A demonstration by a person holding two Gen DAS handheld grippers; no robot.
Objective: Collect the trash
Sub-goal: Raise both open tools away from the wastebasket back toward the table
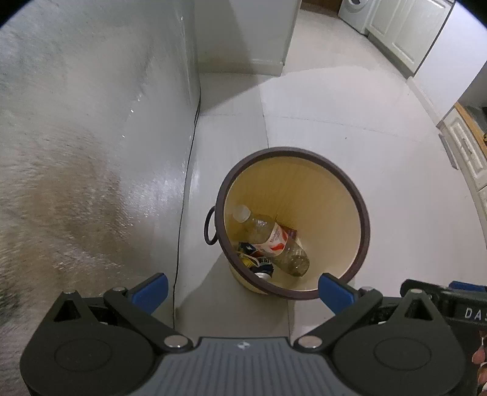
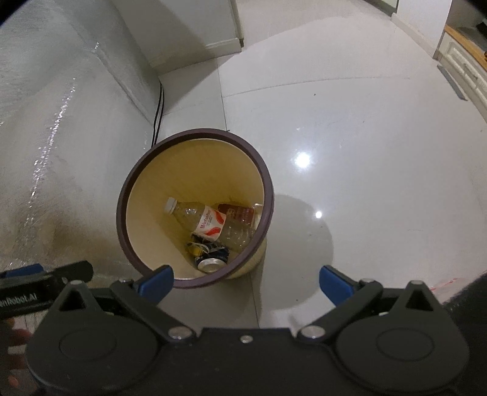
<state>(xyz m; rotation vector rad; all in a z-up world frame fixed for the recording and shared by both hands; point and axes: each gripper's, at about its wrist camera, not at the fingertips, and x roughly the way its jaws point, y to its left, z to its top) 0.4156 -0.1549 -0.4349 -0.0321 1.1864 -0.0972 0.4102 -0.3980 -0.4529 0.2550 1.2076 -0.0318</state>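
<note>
A cream waste bin with a dark rim [image 1: 363, 210] [image 2: 268, 195] stands on the floor beside a pale sofa. Inside lie a clear plastic bottle with a red-and-white label [image 1: 274, 240] [image 2: 210, 224], a crushed blue can [image 1: 258, 262] [image 2: 211, 259] and a dark red packet [image 2: 239, 213]. My left gripper [image 1: 243, 291] hovers above the bin's near rim, open and empty. My right gripper [image 2: 246, 283] hangs over the bin's near right side, also open with nothing between its blue fingers [image 2: 156, 283].
The pale sofa [image 1: 76, 137] [image 2: 45, 152] fills the left, with a black cable [image 1: 182, 198] running down its edge. Glossy white floor tiles [image 2: 365, 152] spread to the right. White cabinets [image 1: 404, 30] and a washing machine [image 1: 354, 12] stand far back.
</note>
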